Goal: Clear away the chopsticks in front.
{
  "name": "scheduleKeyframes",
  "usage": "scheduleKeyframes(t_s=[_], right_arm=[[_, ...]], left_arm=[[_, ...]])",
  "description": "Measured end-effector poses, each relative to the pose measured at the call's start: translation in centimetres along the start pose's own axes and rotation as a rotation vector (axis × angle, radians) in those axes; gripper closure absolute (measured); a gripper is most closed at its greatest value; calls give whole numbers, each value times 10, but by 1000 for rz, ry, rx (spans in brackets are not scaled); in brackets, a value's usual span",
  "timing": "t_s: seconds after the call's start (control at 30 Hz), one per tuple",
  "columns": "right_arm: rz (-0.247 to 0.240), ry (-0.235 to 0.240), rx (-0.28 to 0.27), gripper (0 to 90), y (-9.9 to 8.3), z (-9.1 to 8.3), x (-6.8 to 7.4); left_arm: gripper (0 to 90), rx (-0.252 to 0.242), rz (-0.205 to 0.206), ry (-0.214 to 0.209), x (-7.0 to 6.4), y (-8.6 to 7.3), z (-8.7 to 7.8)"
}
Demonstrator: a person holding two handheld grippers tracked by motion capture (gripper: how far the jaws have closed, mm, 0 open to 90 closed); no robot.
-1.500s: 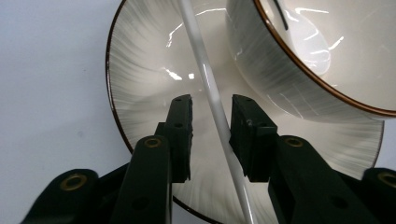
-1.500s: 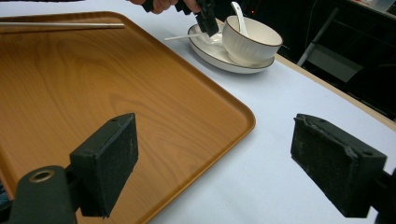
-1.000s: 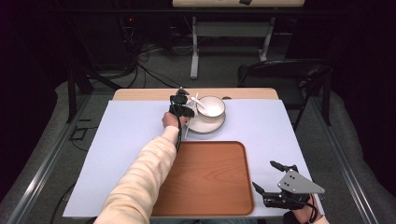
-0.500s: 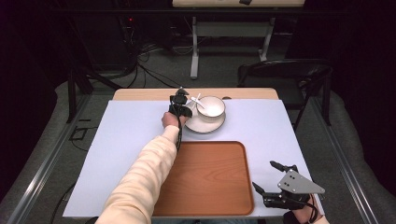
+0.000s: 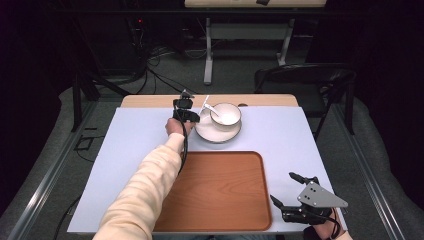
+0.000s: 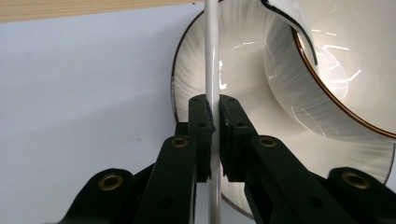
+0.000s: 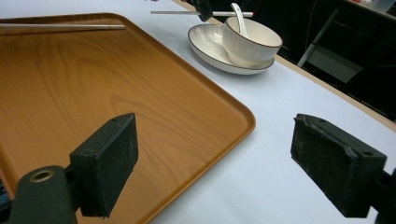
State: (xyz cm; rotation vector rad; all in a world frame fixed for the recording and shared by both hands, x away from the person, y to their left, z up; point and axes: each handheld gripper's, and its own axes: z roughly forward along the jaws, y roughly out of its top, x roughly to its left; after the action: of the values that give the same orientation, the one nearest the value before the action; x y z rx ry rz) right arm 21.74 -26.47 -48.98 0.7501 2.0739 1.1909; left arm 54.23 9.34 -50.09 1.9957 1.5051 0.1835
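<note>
A white spoon handle [image 6: 211, 56] is pinched by the left gripper [image 6: 212, 112] beside the bowl [image 5: 226, 114], which could be tipped if levered; the right gripper [image 7: 229, 158] is held spread.

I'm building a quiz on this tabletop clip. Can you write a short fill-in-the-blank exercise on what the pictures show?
1. The left gripper has its jaws shut on a thin white ____.
2. The bowl stands on a white ____.
3. A white spoon rests inside the ____.
4. The right gripper, jaws apart, hovers by the wooden ____.

Missing words: stick; plate; bowl; tray
</note>
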Motion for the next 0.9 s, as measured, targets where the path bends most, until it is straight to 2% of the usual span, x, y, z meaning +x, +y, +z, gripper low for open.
scheduleKeyframes(t_s=[0.23,0.43,0.8,0.9], right_arm=[[0,-2,0,144,0,0,0],[-4,-3,0,144,0,0,0],[-3,-2,1,144,0,0,0],[-4,-3,2,144,0,1,0]], left_arm=[[846,-24,-18,-11,16,-9,-22],[846,-46,-22,-13,24,-18,-41],[846,-87,-22,-40,32,-40,-75],[846,-98,-21,-68,34,-50,-87]])
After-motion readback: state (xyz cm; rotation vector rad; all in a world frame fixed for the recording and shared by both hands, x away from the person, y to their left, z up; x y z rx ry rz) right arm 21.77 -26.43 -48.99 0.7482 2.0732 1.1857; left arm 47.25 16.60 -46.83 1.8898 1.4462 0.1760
